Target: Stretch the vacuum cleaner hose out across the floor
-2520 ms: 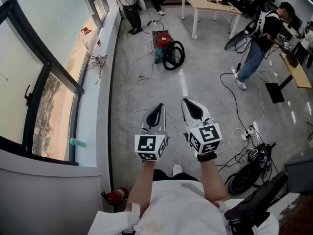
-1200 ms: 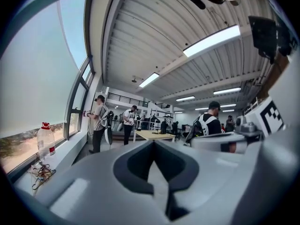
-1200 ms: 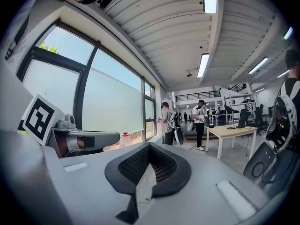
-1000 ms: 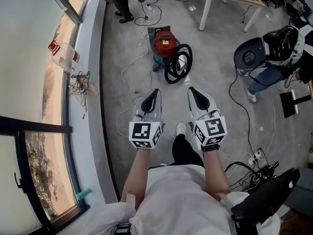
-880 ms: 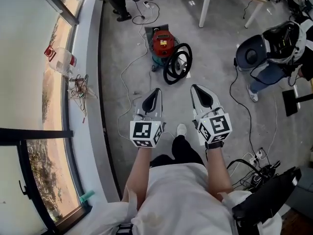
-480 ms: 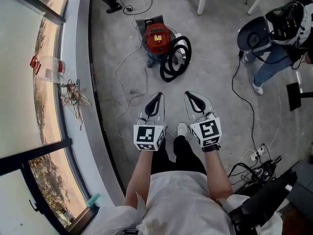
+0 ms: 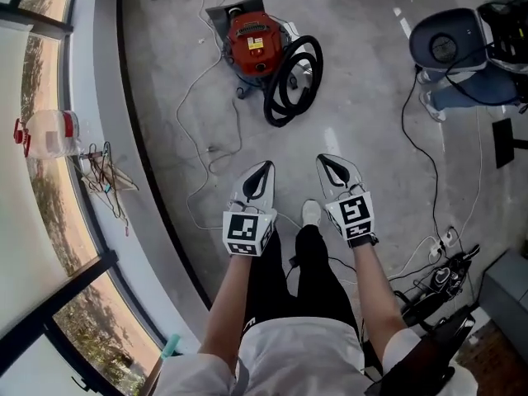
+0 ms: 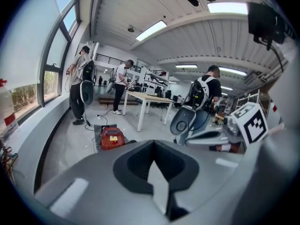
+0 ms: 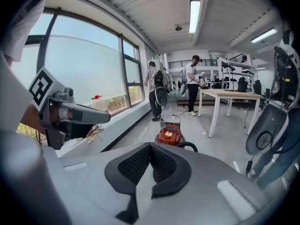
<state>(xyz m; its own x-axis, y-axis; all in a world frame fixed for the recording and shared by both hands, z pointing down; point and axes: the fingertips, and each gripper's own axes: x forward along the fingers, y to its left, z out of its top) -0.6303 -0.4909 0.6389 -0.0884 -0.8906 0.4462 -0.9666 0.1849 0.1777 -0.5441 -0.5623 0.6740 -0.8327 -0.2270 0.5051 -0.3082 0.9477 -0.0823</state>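
The red vacuum cleaner (image 7: pixel 252 41) stands on the grey floor ahead of me, and its black hose (image 7: pixel 290 79) lies coiled against its right side. My left gripper (image 7: pixel 263 167) and right gripper (image 7: pixel 324 160) are held side by side at waist height, short of the hose and touching nothing. Both are shut and empty. In the left gripper view the vacuum cleaner (image 8: pixel 112 138) shows beyond the shut left gripper (image 8: pixel 153 157). In the right gripper view the vacuum cleaner (image 9: pixel 169 135) and a loop of hose (image 9: pixel 188 147) sit just past the right gripper (image 9: pixel 150 160).
A white power cable (image 7: pixel 221 139) snakes over the floor from the vacuum toward my feet. A plastic bottle (image 7: pixel 48 134) and wire hangers (image 7: pixel 103 172) lie on the window sill at left. A person with a backpack (image 7: pixel 466 48) stands at upper right, above cables and a power strip (image 7: pixel 445 239).
I have walked closer to the vacuum, which now sits nearer and larger in the head view. Both grippers stay shut, side by side.
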